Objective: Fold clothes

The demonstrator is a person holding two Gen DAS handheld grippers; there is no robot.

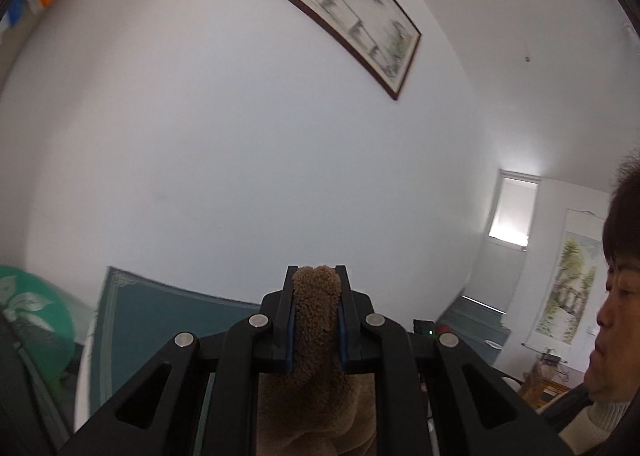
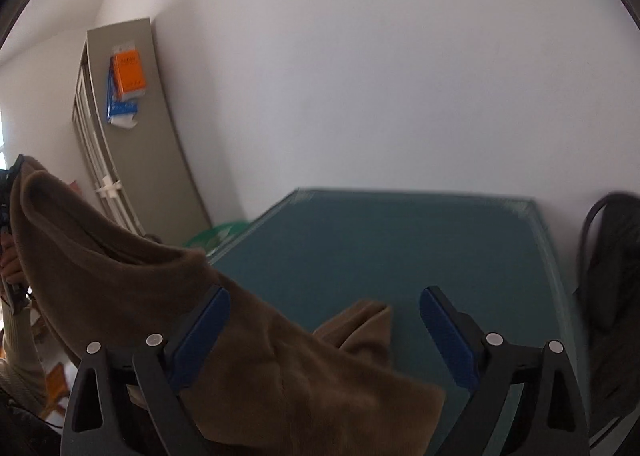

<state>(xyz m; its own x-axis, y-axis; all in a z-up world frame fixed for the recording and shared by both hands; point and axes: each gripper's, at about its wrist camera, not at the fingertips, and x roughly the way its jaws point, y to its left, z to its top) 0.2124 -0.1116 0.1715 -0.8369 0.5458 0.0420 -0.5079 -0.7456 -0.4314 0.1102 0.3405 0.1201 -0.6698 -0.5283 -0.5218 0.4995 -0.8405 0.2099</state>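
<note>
Between the blue-padded fingers (image 1: 343, 330) of the left gripper (image 1: 316, 326), a fold of fuzzy brown fleece garment (image 1: 316, 308) is sitting pinched tight and lifted before a white wall (image 1: 240, 156). Lower right, the right gripper (image 2: 324, 332) is gaping wide, gripping nothing, as the cloth is draping beneath it toward a teal-covered table (image 2: 400, 240).

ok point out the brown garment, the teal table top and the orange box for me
brown garment (image 2: 120, 276): right wrist view, on the hanging fold of fabric
teal table top (image 2: 400, 240): right wrist view, on its bare middle
orange box (image 2: 129, 71): right wrist view, on its front face
</note>
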